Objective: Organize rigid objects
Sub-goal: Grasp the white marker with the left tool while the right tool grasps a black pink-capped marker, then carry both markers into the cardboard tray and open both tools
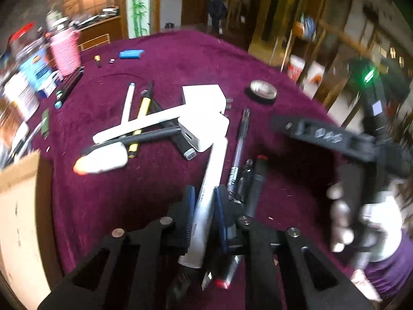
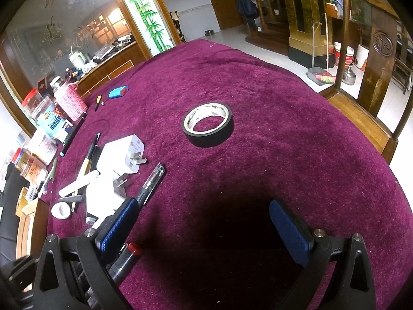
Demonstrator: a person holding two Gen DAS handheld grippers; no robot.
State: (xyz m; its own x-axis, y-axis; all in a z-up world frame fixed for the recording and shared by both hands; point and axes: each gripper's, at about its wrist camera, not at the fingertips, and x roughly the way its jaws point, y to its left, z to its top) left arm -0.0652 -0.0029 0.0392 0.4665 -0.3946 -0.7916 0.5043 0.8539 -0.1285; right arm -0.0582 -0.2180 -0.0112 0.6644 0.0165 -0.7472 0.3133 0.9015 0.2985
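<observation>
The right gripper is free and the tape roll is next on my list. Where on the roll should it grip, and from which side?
The black tape roll lies flat on the cloth, hole up, nothing touching it. Come from above with the open right gripper and probably pinch one wall, one finger in the hole, one outside; the near rim looks easiest.
</observation>
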